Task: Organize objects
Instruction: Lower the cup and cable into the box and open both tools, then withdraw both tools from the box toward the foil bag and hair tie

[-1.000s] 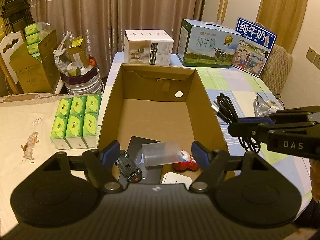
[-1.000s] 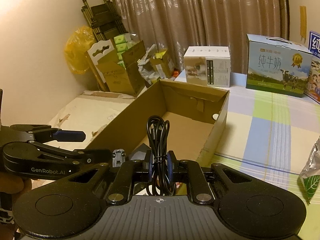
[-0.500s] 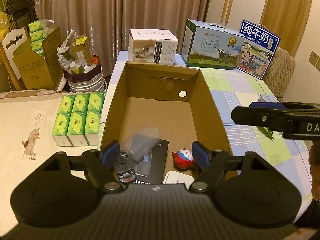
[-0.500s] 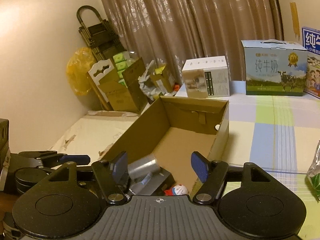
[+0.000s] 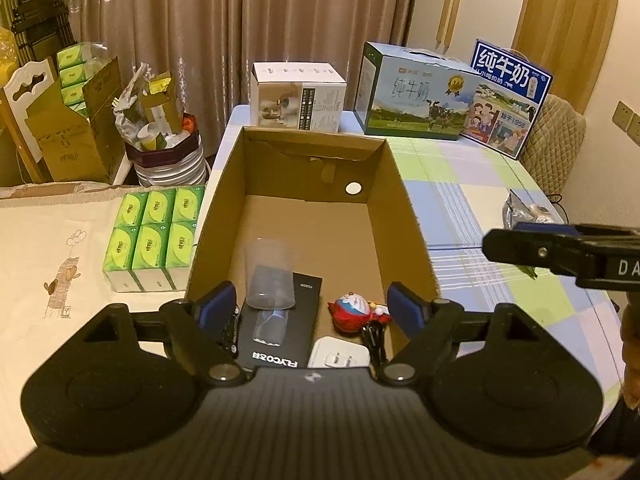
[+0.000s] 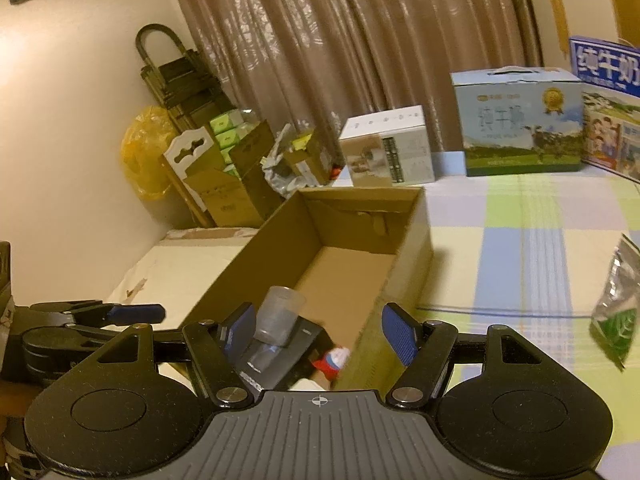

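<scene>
Both grippers, left [image 5: 310,306] and right [image 6: 318,330], are held spread wide and empty. Just ahead, the clear cup [image 5: 269,278], black case [image 5: 280,328] and red toy [image 5: 352,310] are seen inside the cardboard box [image 5: 404,216]. Milk cartons [image 5: 416,94] are stood beyond.

the left gripper's body hides the near end of the cardboard box [image 5: 408,216], cutting off the white charger [image 5: 340,356] and black cable [image 5: 374,338]. the toy car [image 5: 231,330] is mostly hidden behind a finger. the green foil bag [image 6: 616,316] is motion-blurred.
</scene>
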Demonstrator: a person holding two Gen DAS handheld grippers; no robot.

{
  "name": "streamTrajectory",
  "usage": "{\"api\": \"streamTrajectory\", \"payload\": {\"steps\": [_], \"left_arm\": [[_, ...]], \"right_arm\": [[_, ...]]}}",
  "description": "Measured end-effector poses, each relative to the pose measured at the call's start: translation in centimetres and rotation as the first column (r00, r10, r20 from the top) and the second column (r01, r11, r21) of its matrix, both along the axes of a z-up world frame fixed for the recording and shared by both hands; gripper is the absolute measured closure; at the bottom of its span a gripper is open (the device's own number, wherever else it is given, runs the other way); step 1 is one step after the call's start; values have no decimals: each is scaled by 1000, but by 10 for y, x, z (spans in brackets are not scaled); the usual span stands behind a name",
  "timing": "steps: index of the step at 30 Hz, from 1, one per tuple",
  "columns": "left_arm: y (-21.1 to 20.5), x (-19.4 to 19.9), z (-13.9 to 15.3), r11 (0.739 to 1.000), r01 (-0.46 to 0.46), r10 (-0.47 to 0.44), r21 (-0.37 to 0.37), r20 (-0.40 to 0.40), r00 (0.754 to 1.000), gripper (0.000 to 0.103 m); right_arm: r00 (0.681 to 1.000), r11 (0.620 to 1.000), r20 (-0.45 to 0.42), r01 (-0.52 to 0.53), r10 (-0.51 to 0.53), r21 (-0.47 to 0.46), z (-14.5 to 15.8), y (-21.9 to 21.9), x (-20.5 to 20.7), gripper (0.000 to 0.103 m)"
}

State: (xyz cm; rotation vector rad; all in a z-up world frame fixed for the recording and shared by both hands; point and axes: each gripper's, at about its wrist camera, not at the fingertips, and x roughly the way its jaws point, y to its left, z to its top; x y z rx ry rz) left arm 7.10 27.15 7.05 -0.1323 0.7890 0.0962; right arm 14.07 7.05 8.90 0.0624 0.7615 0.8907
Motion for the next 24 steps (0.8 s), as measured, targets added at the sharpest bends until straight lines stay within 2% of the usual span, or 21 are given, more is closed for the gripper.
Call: {"api": "streamTrajectory", "payload": {"steps": [8, 15, 20, 24], "left_arm": [[-27, -11, 8, 1000, -5, 5, -12, 5, 1000, 14], [-62, -15, 16, 1000, 5, -4, -12, 27, 1000, 7], [-89, -16, 19, 1000, 20, -18, -24, 51, 999, 1], [-115, -14, 17, 998, 47, -44, -44, 62, 997, 1]], "right_arm": [[998, 998, -5, 70, -70, 0, 4, -49, -6, 36], [991, 991, 27, 132, -133, 5, 13, -97, -11, 36], [979, 980, 29, 200, -200, 4, 14, -139, -13, 36], [965, 965, 28, 261, -261, -8, 10, -174, -14, 36]]}}
